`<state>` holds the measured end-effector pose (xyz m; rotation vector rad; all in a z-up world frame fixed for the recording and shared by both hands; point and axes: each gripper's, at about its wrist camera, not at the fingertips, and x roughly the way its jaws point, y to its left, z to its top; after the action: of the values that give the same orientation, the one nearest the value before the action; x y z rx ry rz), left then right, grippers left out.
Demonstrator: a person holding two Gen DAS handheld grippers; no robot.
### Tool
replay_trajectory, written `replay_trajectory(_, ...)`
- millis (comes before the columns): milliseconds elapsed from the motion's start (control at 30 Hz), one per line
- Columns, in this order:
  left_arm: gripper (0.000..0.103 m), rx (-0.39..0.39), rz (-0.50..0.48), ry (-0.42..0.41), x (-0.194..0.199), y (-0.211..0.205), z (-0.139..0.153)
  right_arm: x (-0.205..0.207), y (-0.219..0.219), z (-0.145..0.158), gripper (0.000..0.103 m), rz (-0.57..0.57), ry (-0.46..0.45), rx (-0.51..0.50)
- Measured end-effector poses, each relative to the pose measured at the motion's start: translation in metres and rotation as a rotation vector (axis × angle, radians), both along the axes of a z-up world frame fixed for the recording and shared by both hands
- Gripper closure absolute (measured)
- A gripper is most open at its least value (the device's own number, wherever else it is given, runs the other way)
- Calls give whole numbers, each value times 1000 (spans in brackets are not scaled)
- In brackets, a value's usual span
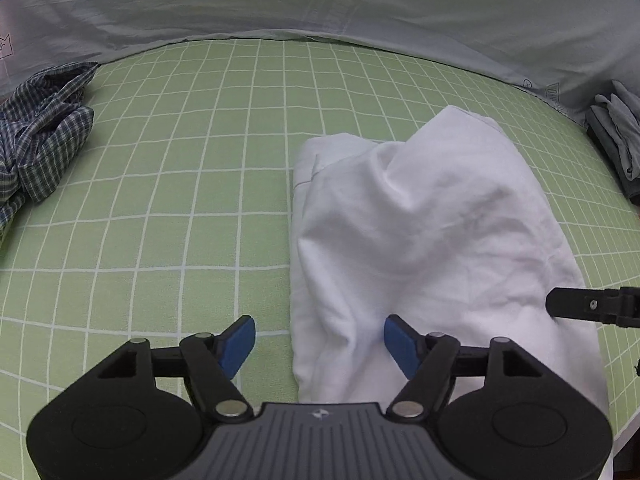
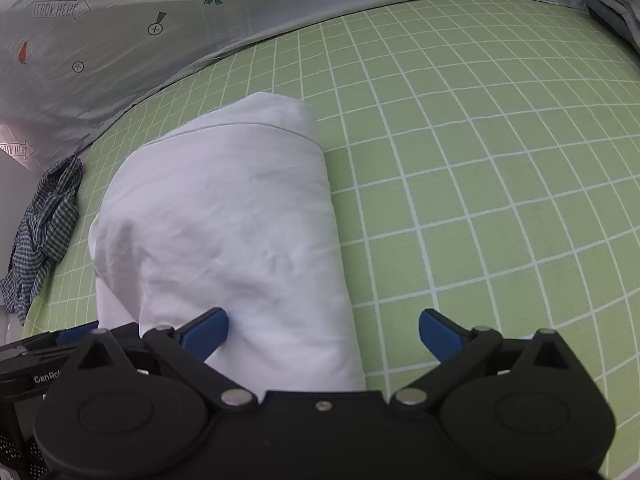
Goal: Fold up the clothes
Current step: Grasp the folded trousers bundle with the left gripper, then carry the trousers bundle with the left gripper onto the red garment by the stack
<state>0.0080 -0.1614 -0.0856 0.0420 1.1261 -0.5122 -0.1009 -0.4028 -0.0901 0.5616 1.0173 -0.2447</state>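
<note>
White garment (image 1: 432, 240) lies on the bed (image 1: 180, 184), green grid sheet, folded lengthwise into a long narrow strip; the far end is lumpy, not flat. Judged partly done: side folds in, crosswise fold left. Left claw (image 1: 320, 346) spread moderately wide, empty, straddling the strip's near left edge, pads not pressing cloth. Right claw (image 2: 324, 332) at full spread, empty, over the near right edge. Crumpled plaid shirt (image 1: 40, 136) waits at the left, untouched. Grey folded items (image 1: 618, 140) sit at the far right. Carrot-print quilt (image 1: 320, 4) lies behind.
</note>
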Motion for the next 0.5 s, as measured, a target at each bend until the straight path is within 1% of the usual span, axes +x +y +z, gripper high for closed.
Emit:
replay_trajectory(33,29,-1,-3,11,1,2,-2,0,-2,-4,0,-4,-7,19)
replay_trajectory(100,29,-64,7,89,8,9,-9,-1,-4,-10,0,-10,-24,49)
replay_trajectory(133,29,-89,11,112,9,11,-12,-1,-5,-13,0,-16,-33,72)
replay_trajectory(233,29,-146,12,152,12,16,-19,-2,-10,-23,0,-49,-55,160)
replay_trajectory(267,30,-154,1,155,12,16,-20,-2,-11,-26,0,-60,-63,195)
replay_trajectory(300,34,-162,-9,158,12,15,-20,-1,-11,-28,1,-62,-79,222)
replay_trajectory(333,37,-171,-15,163,12,16,-20,-1,-11,-30,12,-62,-96,250)
replay_trajectory(367,45,-179,-17,163,12,16,-21,-1,-9,-29,22,-52,-128,277)
replay_trajectory(400,54,-180,-13,158,10,16,-19,-1,-6,-26,28,-57,-135,272)
replay_trajectory(433,59,-179,-8,151,9,15,-17,-3,-2,-22,35,-49,-145,249)
replay_trajectory(467,67,-178,-2,144,8,15,-15,-4,2,-18,40,-43,-156,227)
replay_trajectory(500,72,-169,-7,129,5,12,-12,-8,4,-14,50,-48,-173,218)
